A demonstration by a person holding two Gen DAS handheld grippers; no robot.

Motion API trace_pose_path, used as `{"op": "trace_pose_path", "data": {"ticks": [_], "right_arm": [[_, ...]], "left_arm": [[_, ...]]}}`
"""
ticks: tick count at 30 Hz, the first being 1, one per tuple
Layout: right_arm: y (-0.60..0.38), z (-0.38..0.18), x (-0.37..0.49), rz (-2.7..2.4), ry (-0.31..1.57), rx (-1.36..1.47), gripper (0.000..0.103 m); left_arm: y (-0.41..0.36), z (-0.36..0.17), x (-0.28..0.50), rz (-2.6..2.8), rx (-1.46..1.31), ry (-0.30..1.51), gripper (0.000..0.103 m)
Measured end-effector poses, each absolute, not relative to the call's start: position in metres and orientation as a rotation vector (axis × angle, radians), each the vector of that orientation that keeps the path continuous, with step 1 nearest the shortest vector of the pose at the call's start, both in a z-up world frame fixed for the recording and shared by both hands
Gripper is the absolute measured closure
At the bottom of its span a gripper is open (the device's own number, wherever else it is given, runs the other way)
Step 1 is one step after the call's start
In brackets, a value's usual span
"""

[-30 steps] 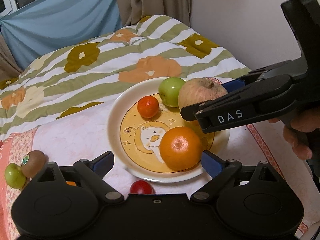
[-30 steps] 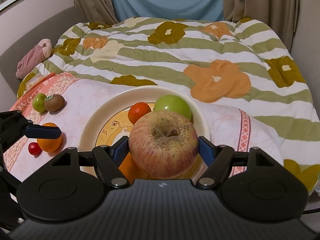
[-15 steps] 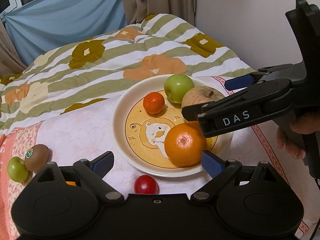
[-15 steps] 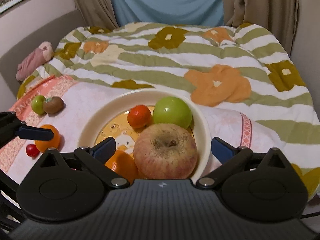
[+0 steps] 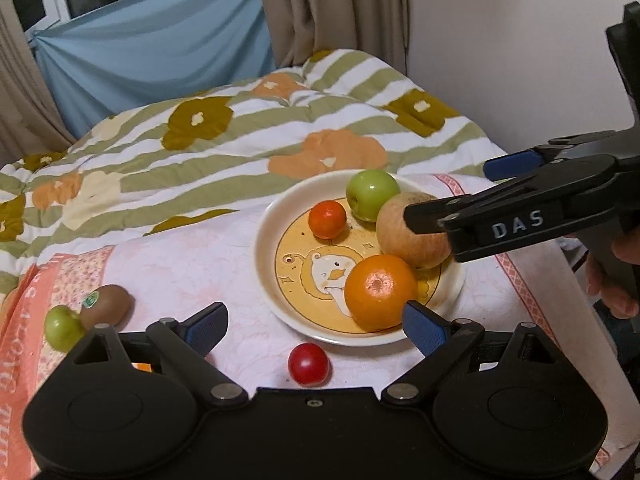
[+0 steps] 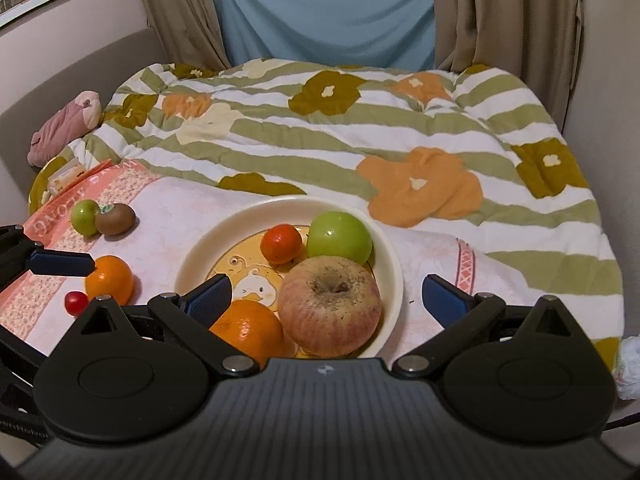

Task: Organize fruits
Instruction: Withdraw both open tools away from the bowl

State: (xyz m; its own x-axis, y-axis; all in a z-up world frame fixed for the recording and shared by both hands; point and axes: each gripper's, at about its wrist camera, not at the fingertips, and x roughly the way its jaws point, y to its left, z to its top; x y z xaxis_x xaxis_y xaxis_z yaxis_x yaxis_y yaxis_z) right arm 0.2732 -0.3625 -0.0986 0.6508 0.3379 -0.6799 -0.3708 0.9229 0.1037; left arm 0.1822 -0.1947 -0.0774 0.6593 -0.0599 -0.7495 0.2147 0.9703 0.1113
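Both grippers, left (image 5: 314,322) and right (image 6: 326,294), stand spread wide and empty; the small glossy red cherry tomato (image 5: 309,363) beside the cream plate (image 5: 264,256) looks light, slippery, best pinched gently across its middle.

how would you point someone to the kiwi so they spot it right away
Start at the cream plate, then look left across the pink cloth to its far edge. The kiwi lies there touching a small green fruit; it alone is brown and fuzzy, with a green sticker.
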Motion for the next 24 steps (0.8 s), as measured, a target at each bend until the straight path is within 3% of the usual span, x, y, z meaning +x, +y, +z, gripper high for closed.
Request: {"op": "trace_pose_path", "data": {"ticks": [24], "right_arm": [[-0.281,-0.012,0.157,0.344,0.673,0.020,0.000]], "left_arm": [[-0.071,-0.016,0.083,-0.070,0.068,0.709,0.007]]}}
